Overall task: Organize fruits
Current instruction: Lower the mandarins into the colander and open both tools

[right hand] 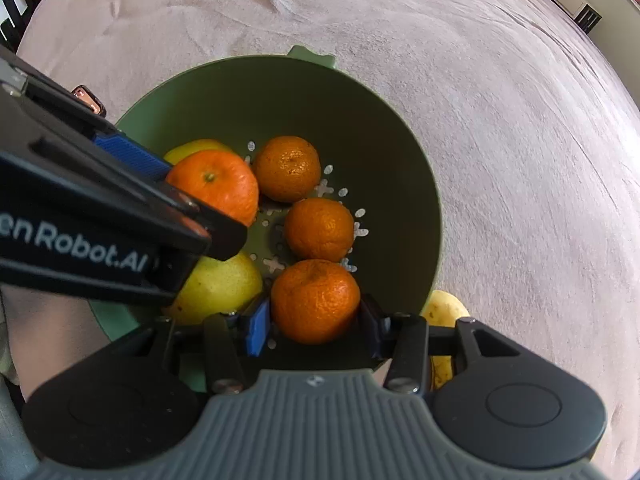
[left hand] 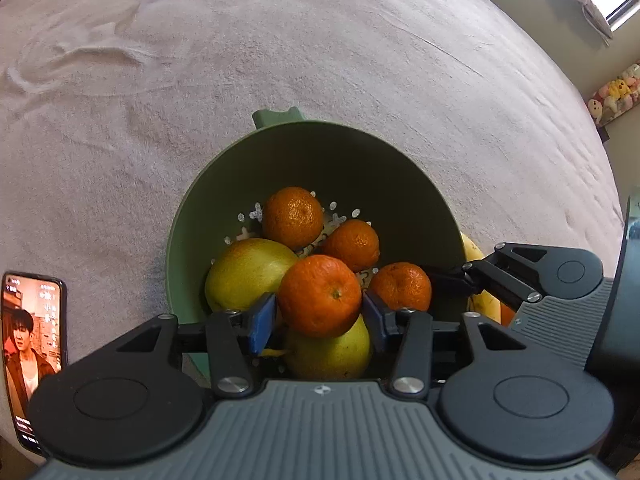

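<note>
**Both grippers hold mandarins over the green colander**

The left gripper (left hand: 320,318) has its blue fingers (left hand: 262,322) closed on a mandarin (left hand: 319,295), stem dimple facing up toward the camera. Below the fingers a yellow pear-like fruit (left hand: 332,350) is partly hidden by that mandarin, so its long axis cannot be read. Left of the fingers lies a larger yellow fruit (left hand: 248,272); beyond them, two more mandarins (left hand: 293,217) sit on the perforated bottom of the green colander (left hand: 304,152).

The right gripper (right hand: 314,326) grips another mandarin (right hand: 315,300) between its fingers (right hand: 259,326), low inside the colander. The right-hand finger is dark and hard to make out. A banana (right hand: 444,310) lies outside the rim, right of the fingers, mostly cut off by the gripper body; its direction is unclear.

The colander rests on a pinkish blanket (left hand: 360,60). A phone (left hand: 34,344) lies far left of the left fingers, its lower end hidden.
</note>
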A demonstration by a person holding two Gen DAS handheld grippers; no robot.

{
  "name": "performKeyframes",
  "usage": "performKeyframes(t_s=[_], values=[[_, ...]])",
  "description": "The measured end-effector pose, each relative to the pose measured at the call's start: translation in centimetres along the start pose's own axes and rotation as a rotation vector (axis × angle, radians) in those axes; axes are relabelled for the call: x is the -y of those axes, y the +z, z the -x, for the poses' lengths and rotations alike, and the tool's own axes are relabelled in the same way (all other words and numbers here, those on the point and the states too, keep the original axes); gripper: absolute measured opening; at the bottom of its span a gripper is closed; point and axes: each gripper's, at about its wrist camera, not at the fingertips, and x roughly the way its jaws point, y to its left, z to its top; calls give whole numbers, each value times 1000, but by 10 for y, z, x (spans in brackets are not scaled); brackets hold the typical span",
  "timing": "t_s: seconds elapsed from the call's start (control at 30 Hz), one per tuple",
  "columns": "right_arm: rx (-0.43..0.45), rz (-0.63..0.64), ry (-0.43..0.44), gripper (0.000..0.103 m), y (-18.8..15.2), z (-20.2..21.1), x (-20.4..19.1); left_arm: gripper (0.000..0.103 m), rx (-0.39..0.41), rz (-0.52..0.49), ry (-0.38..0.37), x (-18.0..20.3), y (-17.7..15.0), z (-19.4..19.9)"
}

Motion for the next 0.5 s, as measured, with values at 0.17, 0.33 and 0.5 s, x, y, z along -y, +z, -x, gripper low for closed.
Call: performKeyframes(t_s=[0.17, 0.33, 0.5], values=[[21, 3, 1, 45, -2, 7, -2, 70, -5, 8, -8, 0, -2, 3], [37, 9, -19, 46, -5, 17, -6, 83, 7, 4, -37, 5, -3, 10], [70, -15, -37, 58, -8, 30, -8, 88, 34, -12, -59, 11, -6, 18]])
